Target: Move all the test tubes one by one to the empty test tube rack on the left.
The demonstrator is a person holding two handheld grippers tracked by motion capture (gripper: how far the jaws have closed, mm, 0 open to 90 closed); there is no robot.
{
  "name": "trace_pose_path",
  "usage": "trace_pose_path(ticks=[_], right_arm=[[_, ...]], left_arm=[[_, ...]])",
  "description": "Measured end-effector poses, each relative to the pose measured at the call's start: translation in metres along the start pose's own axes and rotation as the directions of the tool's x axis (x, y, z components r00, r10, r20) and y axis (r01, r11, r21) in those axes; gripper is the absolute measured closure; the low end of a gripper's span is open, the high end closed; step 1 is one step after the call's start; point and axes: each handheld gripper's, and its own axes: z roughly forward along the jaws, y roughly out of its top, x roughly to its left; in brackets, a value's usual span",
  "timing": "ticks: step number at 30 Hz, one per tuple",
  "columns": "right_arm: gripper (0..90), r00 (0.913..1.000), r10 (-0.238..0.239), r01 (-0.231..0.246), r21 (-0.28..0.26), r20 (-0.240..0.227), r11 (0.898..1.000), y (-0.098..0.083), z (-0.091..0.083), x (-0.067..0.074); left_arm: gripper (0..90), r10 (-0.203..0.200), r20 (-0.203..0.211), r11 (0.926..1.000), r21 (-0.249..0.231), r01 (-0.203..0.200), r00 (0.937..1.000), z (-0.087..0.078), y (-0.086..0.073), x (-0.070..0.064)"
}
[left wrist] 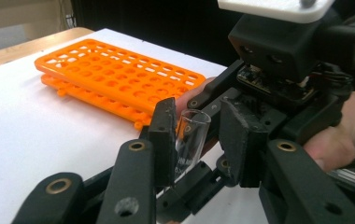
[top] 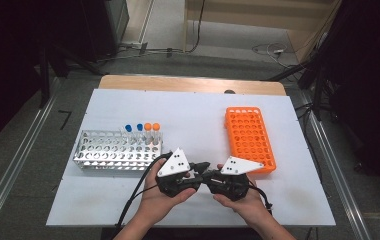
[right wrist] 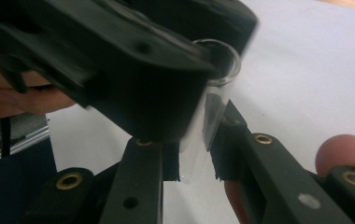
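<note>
Up close, left gripper (left wrist: 196,126) set around the open top of a clear test tube (left wrist: 192,140): one pad touching, the other just off, so not squeezing yet. Right gripper (right wrist: 196,156) clamped tight on the tube lower down. Held in the air over the front of the white table (top: 198,110), between the metal rack (top: 113,150) and the orange rack (left wrist: 119,70). Looks like a hand-over from right to left. Next: squeeze left fully, then let go right slowly, without tipping the tube.

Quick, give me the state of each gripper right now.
Left gripper: the clear glass tube stands between its jaws; whether both pads press on it cannot be told.
Right gripper: shut on the clear glass tube.
</note>
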Motion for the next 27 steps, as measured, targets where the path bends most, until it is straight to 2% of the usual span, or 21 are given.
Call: trace_pose_path(ticks=[4,9,14,20,27], right_arm=[[73.4,0.9998,-0.012,0.012,0.002,-0.013,1.000,0.001,0.000,0.002],[73.4,0.9998,-0.011,0.011,0.008,-0.016,1.000,0.001,0.000,0.002],[73.2,0.9998,-0.002,0.002,0.012,-0.019,1.000,0.001,0.000,0.003],[72.8,0.9998,-0.014,0.014,0.007,-0.014,1.000,0.001,-0.001,0.002],[66.2,0.9997,-0.015,0.015,0.007,-0.021,1.000,0.000,-0.002,0.001]], left_arm=[[72.4,-0.002,0.001,0.9998,0.017,0.002,1.0000,0.002,-0.001,0.001],[73.8,0.000,0.004,0.9999,0.016,0.000,1.0000,0.002,-0.002,0.002],[76.3,0.011,-0.013,0.9999,0.012,-0.010,0.9999,-0.001,-0.002,0.002],[76.8,0.011,-0.021,0.9999,0.011,-0.011,0.9997,-0.002,-0.001,0.002],[76.8,-0.010,-0.033,0.9998,-0.016,0.010,0.9994,-0.010,0.001,0.007]])
